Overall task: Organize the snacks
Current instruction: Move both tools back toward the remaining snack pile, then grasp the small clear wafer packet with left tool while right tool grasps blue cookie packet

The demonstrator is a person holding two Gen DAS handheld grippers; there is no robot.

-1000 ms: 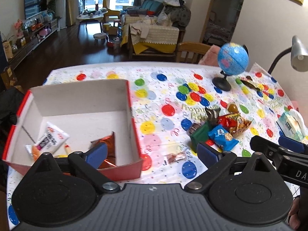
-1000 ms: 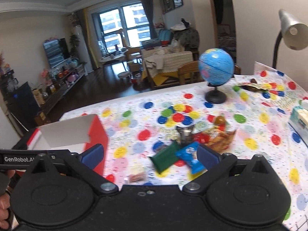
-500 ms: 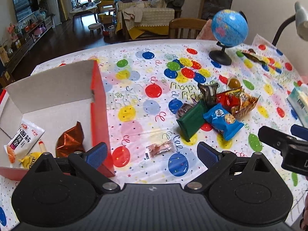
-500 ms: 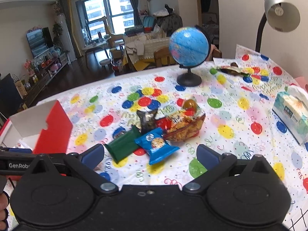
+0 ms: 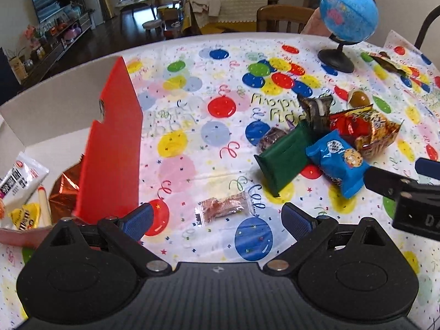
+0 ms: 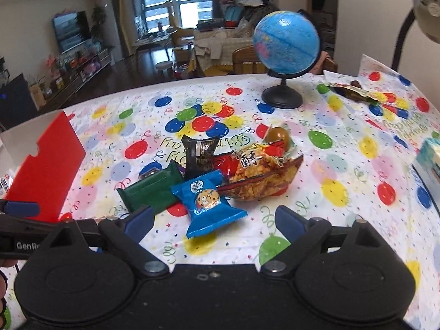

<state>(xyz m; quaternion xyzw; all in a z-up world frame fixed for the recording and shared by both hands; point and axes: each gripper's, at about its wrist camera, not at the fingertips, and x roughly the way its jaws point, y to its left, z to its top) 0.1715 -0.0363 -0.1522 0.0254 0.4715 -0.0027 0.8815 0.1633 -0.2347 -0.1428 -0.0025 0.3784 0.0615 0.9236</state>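
Left wrist view: the bench (image 5: 192, 126) carries a red box (image 5: 110, 148) at 9 o'clock and a snack pile at 2 o'clock, headed by a green packet (image 5: 283, 156) and a blue cookie packet (image 5: 338, 159); a small clear-wrapped snack (image 5: 221, 208) lies alone at centre. Left tongs (image 5: 217, 220) are spread just short of that snack, touching nothing. Right tongs (image 6: 213, 220), jaws just narrowing yet wide apart, flank the blue packet's near end without contact.
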